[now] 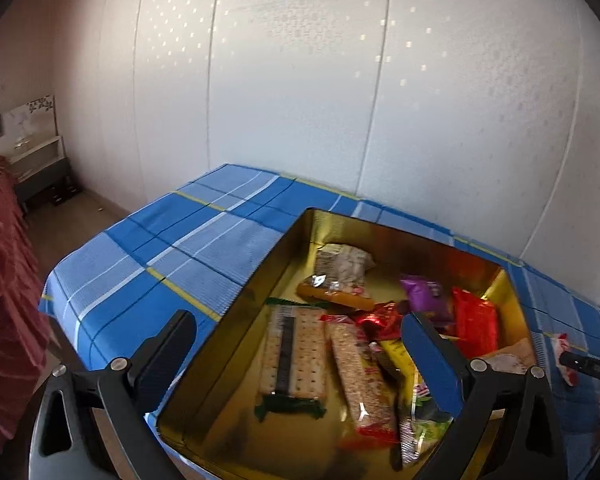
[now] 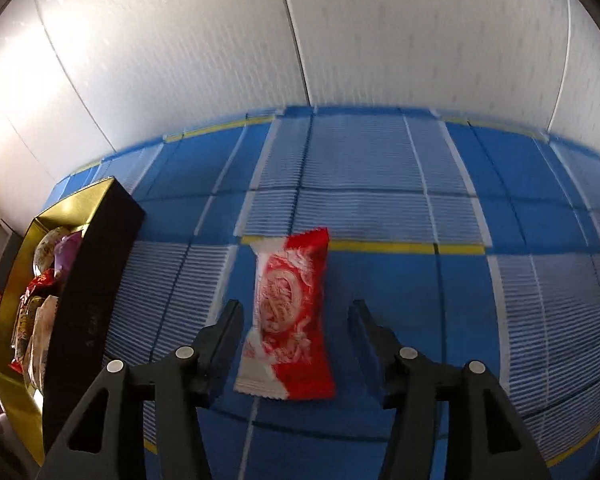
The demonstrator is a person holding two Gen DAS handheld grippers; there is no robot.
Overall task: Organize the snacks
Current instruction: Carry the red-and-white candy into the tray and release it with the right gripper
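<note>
**One packet left outside the tin**

The cloth [image 2: 380, 208] lies bare around the red packet [image 2: 286, 316], giving free room on every side. The tin [image 1: 260, 276] stands at the table's edge, walls up to pen the snacks already in it; its near wall must be cleared. The left gripper [image 1: 296, 352] hangs fully spread and empty over the tin. The right gripper [image 2: 296, 336] straddles the packet, jaws apart, pads not touching it.

A box [image 1: 260, 276] sits on the cloth-covered surface [image 1: 160, 248], with a wall [image 1: 300, 100] behind it. Many snack packets [image 1: 352, 344] lie inside the box. To the box's right, one wrapped snack [image 2: 288, 316] lies alone on the surface, between the right claw's [image 2: 296, 328] fingers.
</note>
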